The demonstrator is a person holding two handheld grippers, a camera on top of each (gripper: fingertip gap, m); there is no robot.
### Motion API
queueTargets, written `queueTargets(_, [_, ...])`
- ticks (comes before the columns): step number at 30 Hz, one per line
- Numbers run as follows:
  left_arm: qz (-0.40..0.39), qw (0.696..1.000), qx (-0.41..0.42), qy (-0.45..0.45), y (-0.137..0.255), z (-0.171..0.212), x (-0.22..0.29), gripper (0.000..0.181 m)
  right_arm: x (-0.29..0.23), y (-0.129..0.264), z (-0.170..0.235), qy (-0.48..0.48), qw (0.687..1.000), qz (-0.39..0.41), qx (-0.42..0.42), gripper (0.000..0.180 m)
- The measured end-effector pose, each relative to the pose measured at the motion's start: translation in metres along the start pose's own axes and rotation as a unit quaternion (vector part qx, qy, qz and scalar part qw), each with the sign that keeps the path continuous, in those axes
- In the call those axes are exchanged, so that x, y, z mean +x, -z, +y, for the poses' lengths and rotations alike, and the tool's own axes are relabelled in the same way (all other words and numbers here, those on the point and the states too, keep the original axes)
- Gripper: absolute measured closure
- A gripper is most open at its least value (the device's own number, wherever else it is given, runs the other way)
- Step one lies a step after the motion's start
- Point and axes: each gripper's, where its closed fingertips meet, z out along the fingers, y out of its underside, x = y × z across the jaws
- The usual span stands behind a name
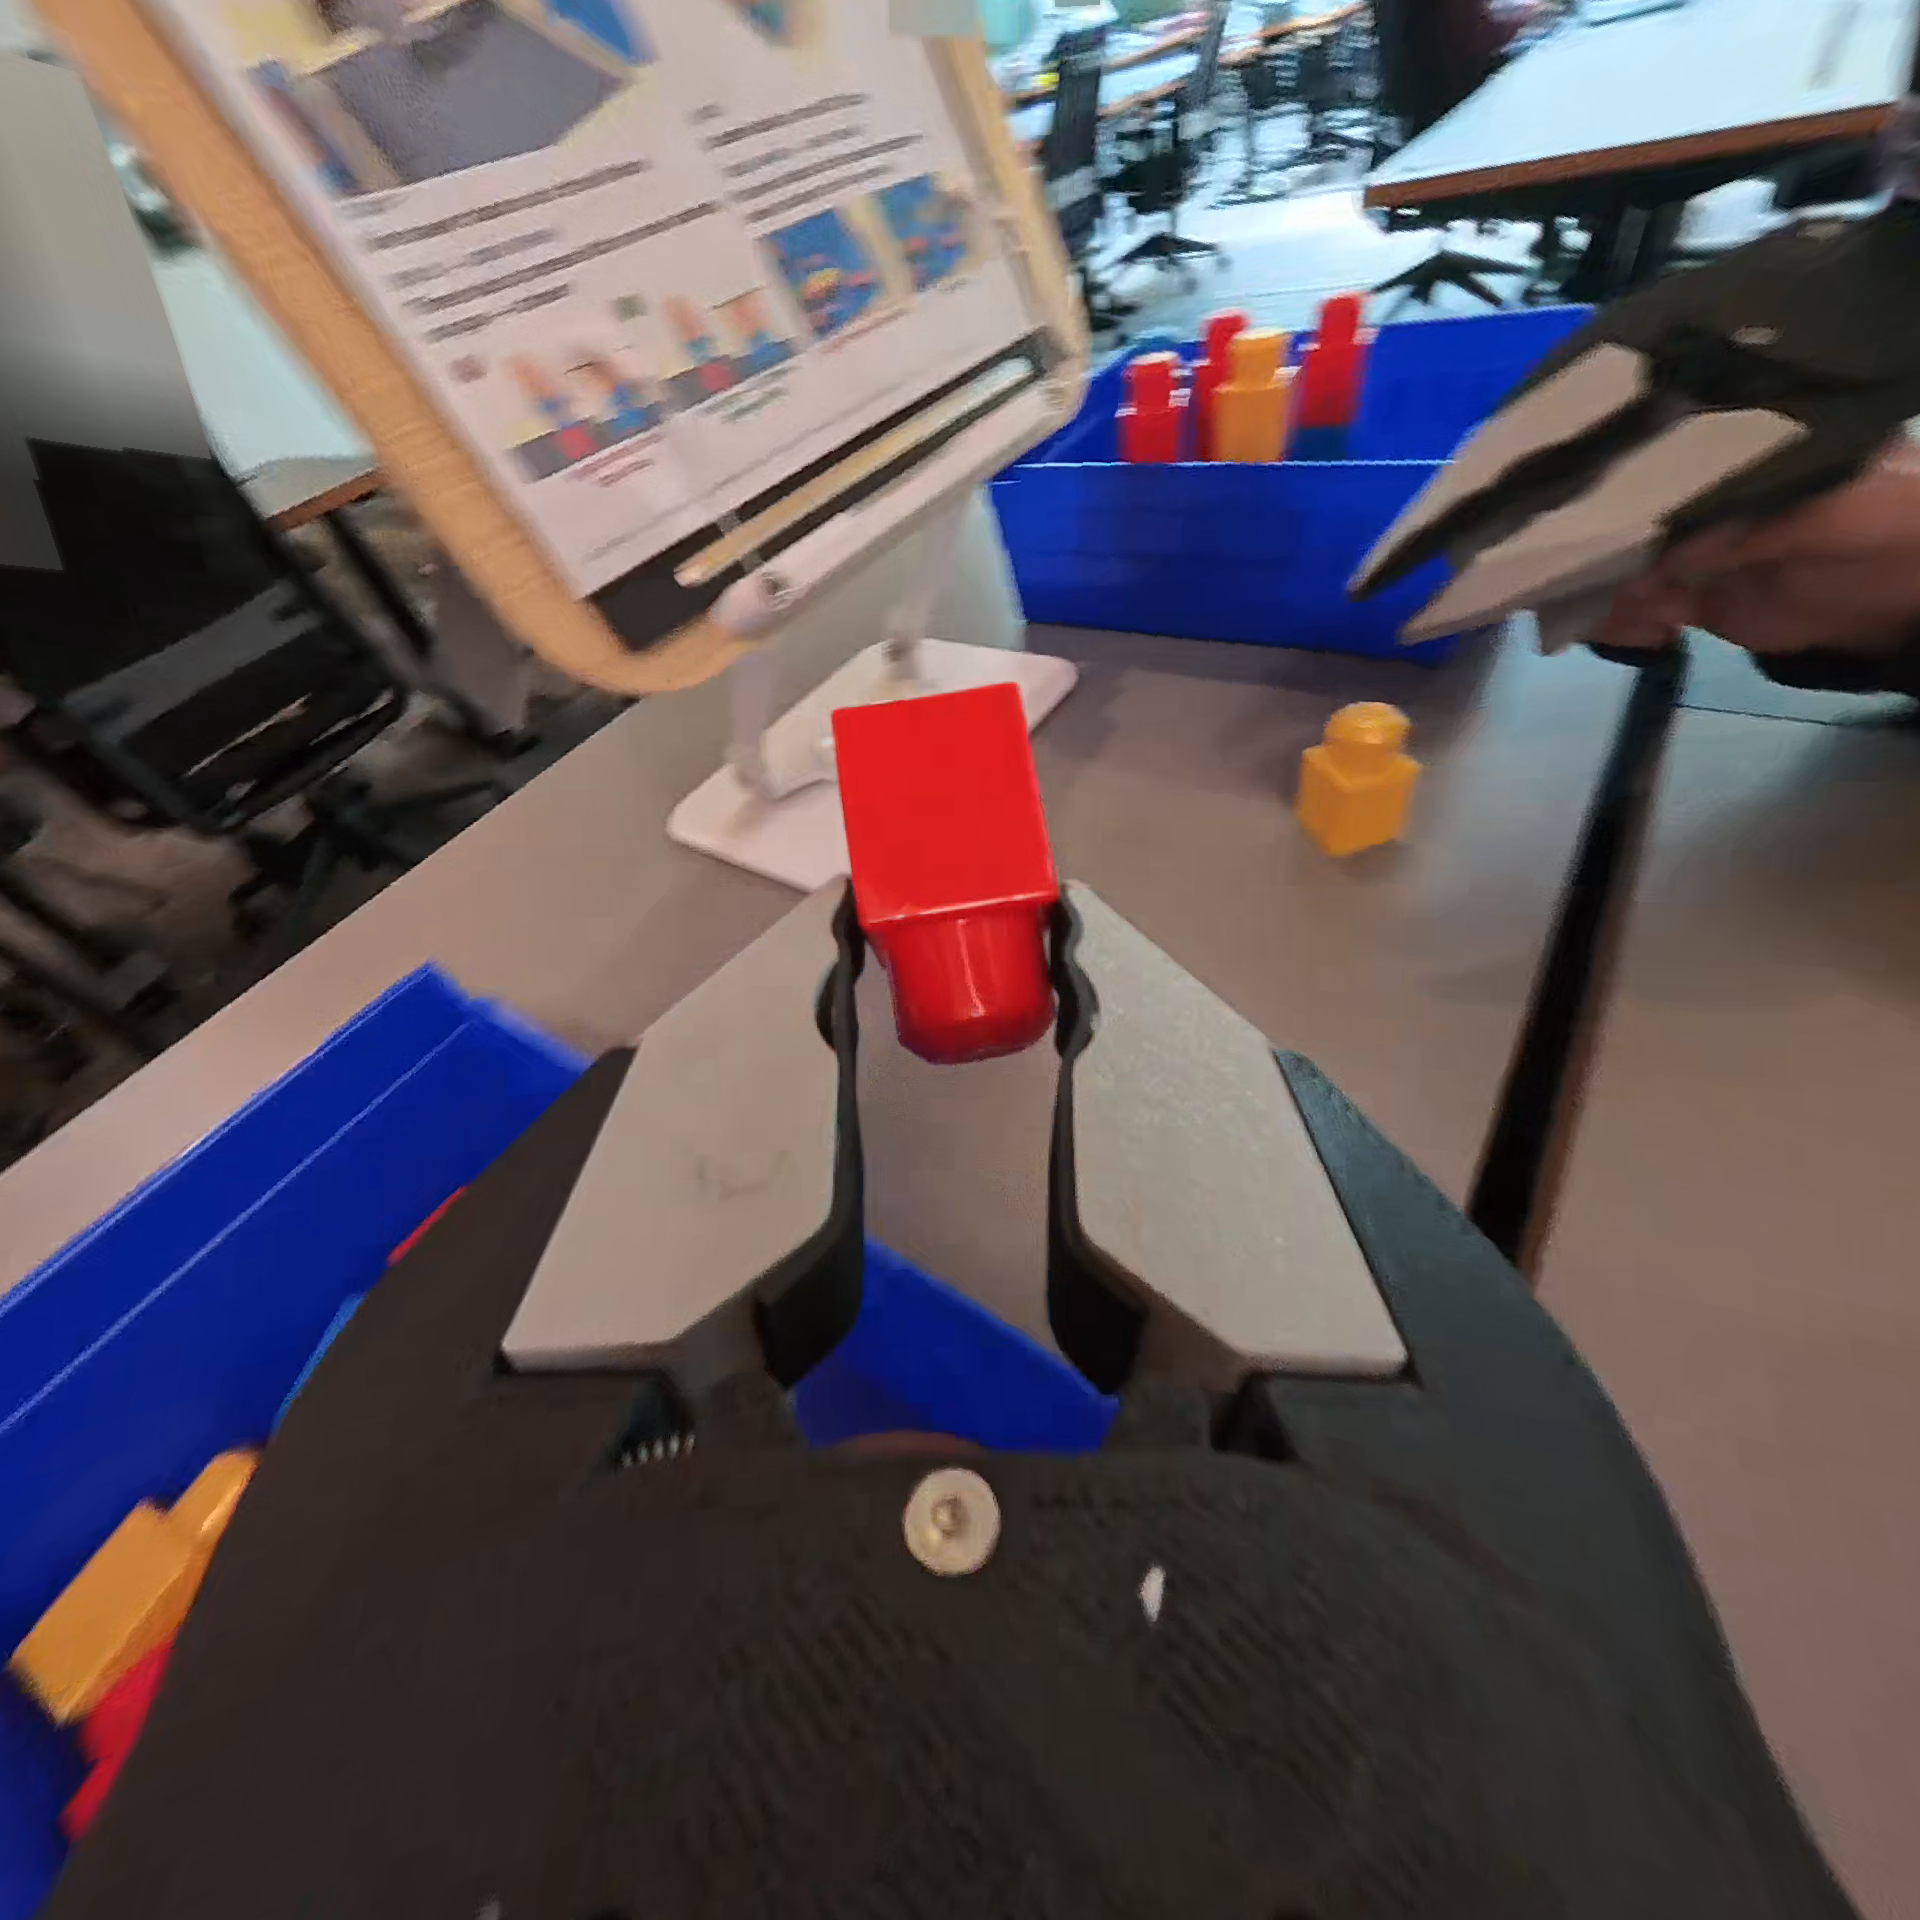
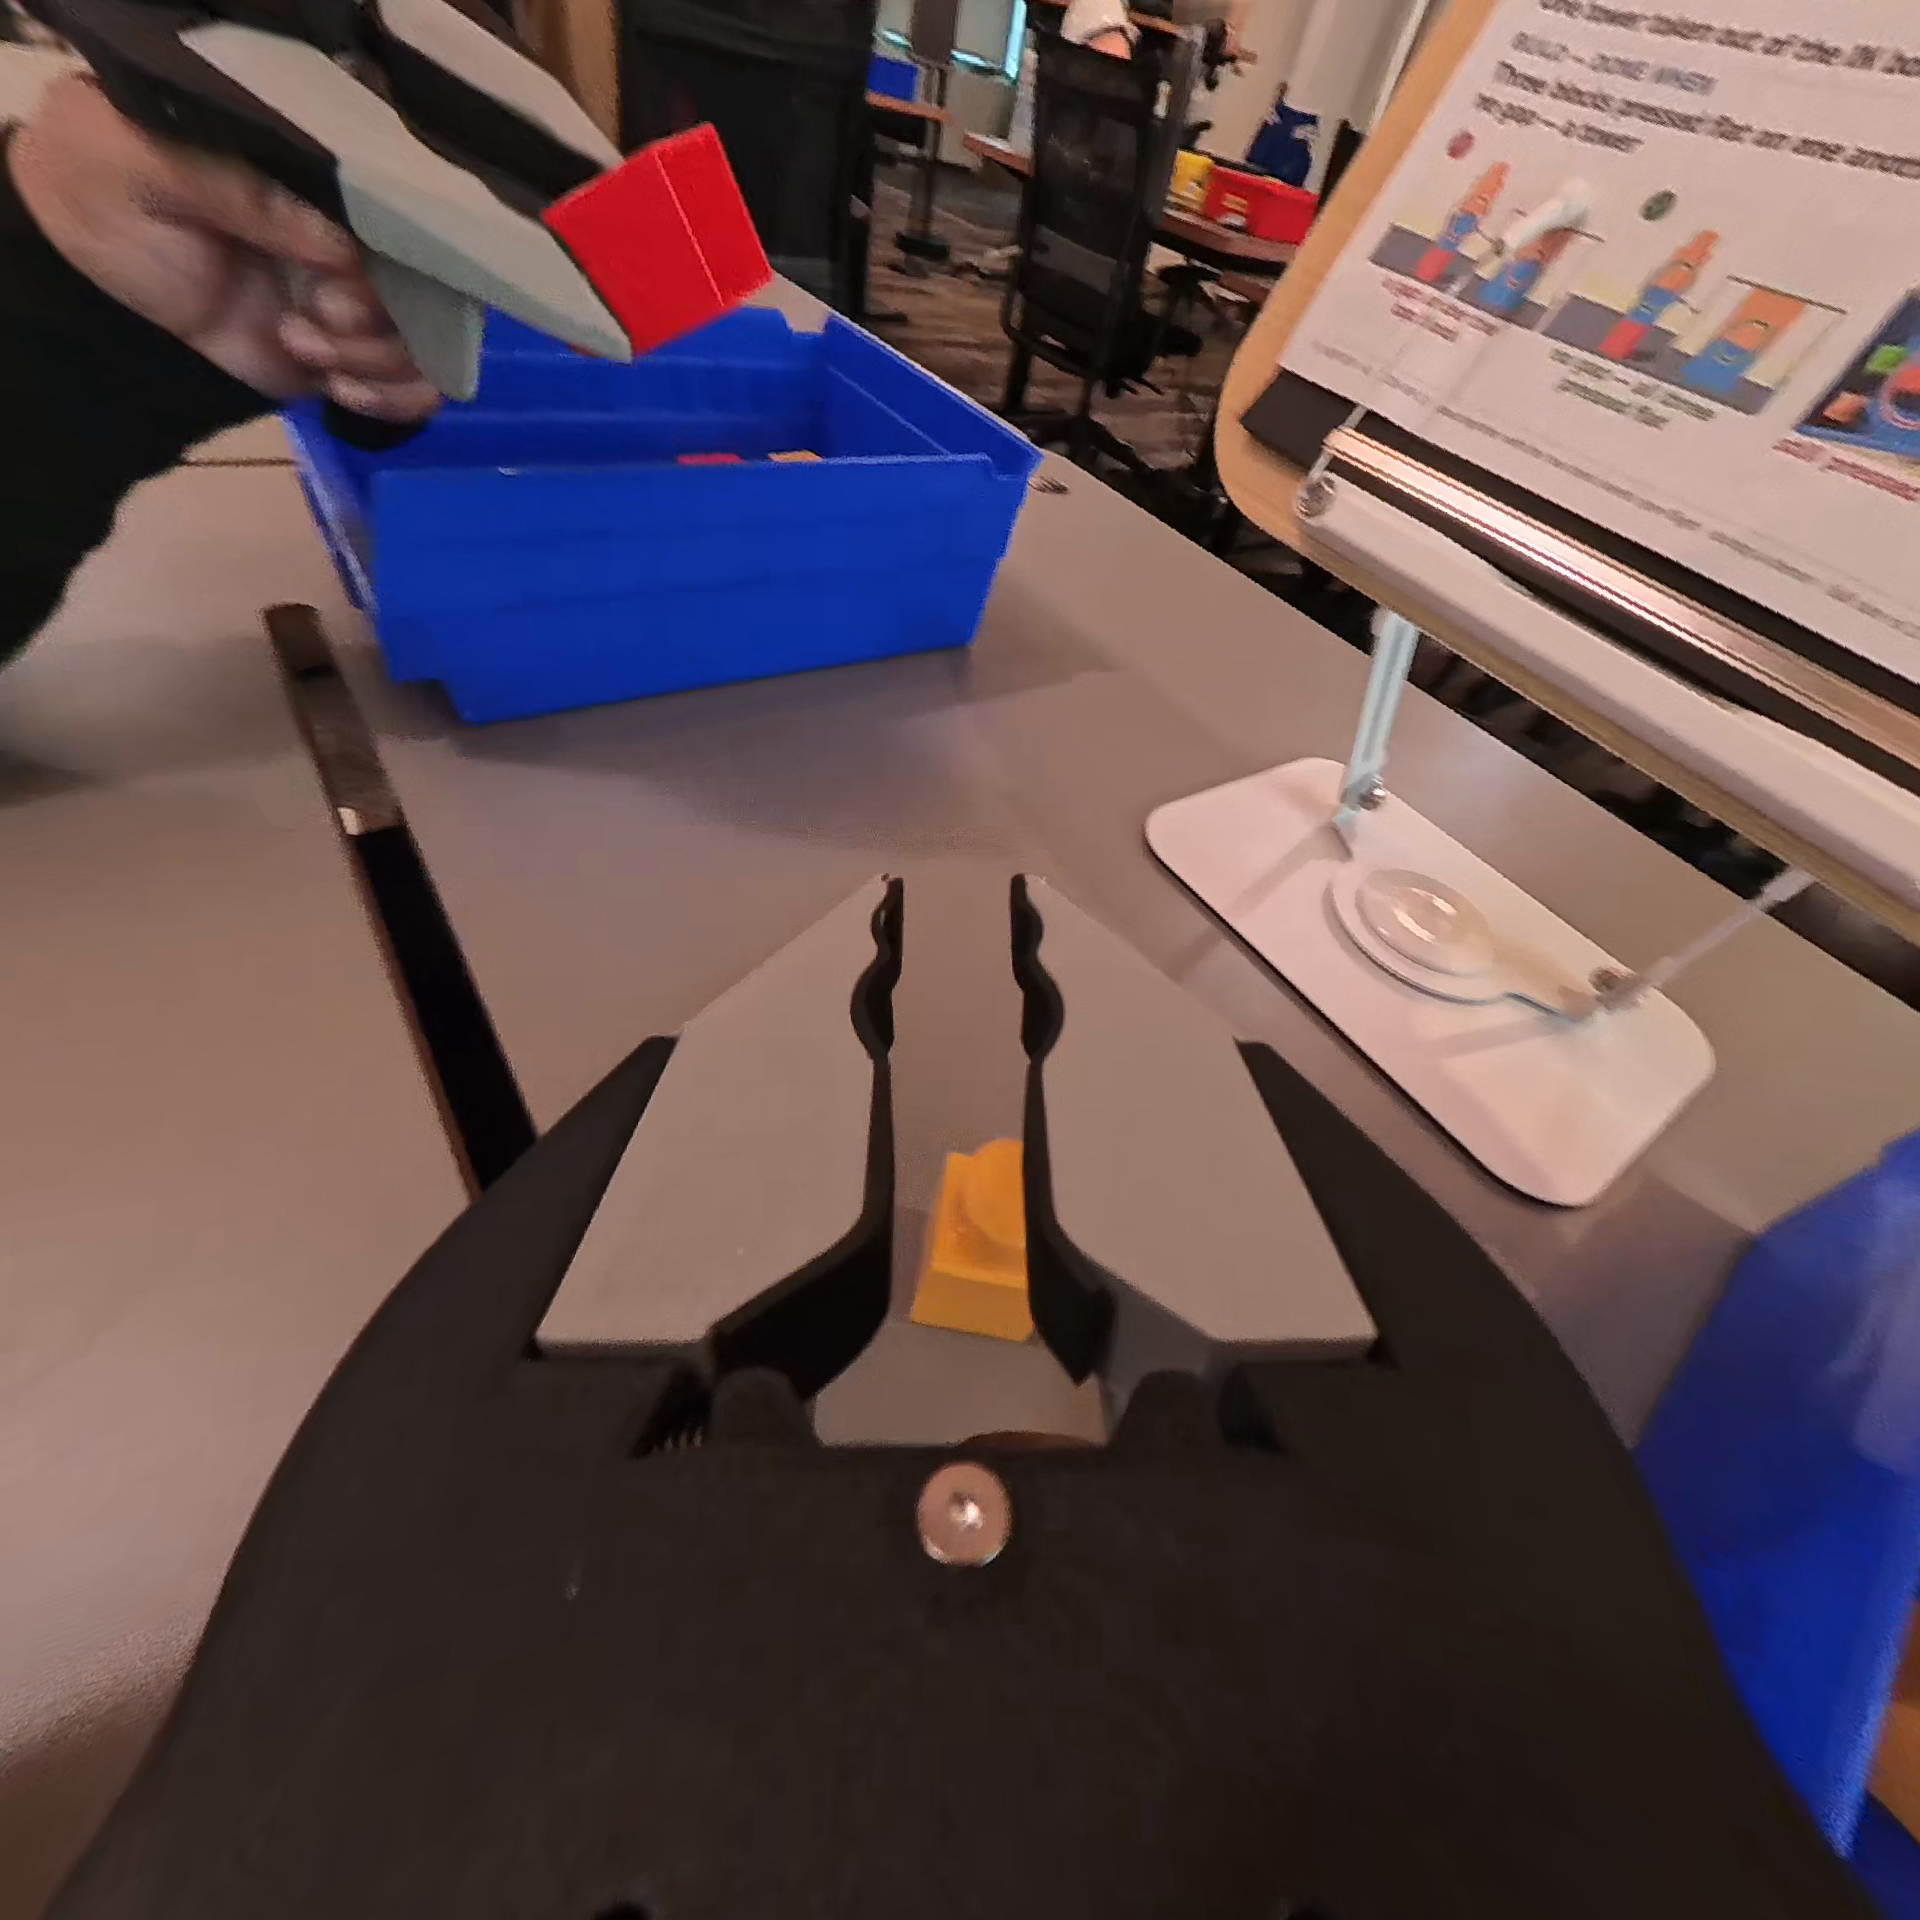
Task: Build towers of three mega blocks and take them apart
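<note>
1. The red block (image 1: pixel 940 800) is pinched in the left tool (image 1: pixel 956 935), held by its round stud with the square body pointing forward, away from the tool and up off the surface (image 1: pixel 1299 987).
2. The yellow block (image 2: pixel 977 1262) stands alone on the surface, stud up, apparently meant as the base of a tower.
3. The key relation: from the left tool the yellow block lies ahead and to the right, so the red block must travel that way and turn stud-up before it can be pressed down.
4. The right tool (image 2: pixel 951 894) is the nearer one. It hovers just above the yellow block, jaws narrowly parted and empty, with the block seen through the gap near the finger roots.
5. A blue bin (image 1: pixel 1226 540) with finished towers sits beyond; another blue bin (image 2: pixel 675 582) with loose blocks sits by the left tool.
6. An instruction board on a white stand (image 2: pixel 1455 987) borders the work area.
7. Motion blur softens both views, and the bins' contents are mostly hidden.
</note>
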Motion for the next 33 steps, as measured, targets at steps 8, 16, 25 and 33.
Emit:
queueTargets(8, [0.148, 0.988, -0.001, -0.051, -0.029, -0.019, 0.102, 0.146, -0.049, 0.008, -0.025, 0.018, 0.991, -0.115, 0.062, 0.161])
queueTargets(16, [0.174, 0.98, -0.018, -0.093, -0.035, -0.019, 0.139, 0.146, -0.077, 0.013, -0.035, 0.052, 0.981, -0.16, 0.095, 0.16])
queueTargets(25, [0.215, 0.972, -0.029, -0.092, -0.041, -0.012, 0.164, 0.147, -0.099, 0.018, -0.038, 0.08, 0.971, -0.197, 0.107, 0.169])
queueTargets(33, [0.193, 0.978, -0.022, -0.076, -0.05, -0.008, 0.158, 0.144, -0.1, 0.021, -0.041, -0.009, 0.963, -0.251, 0.1, 0.18])
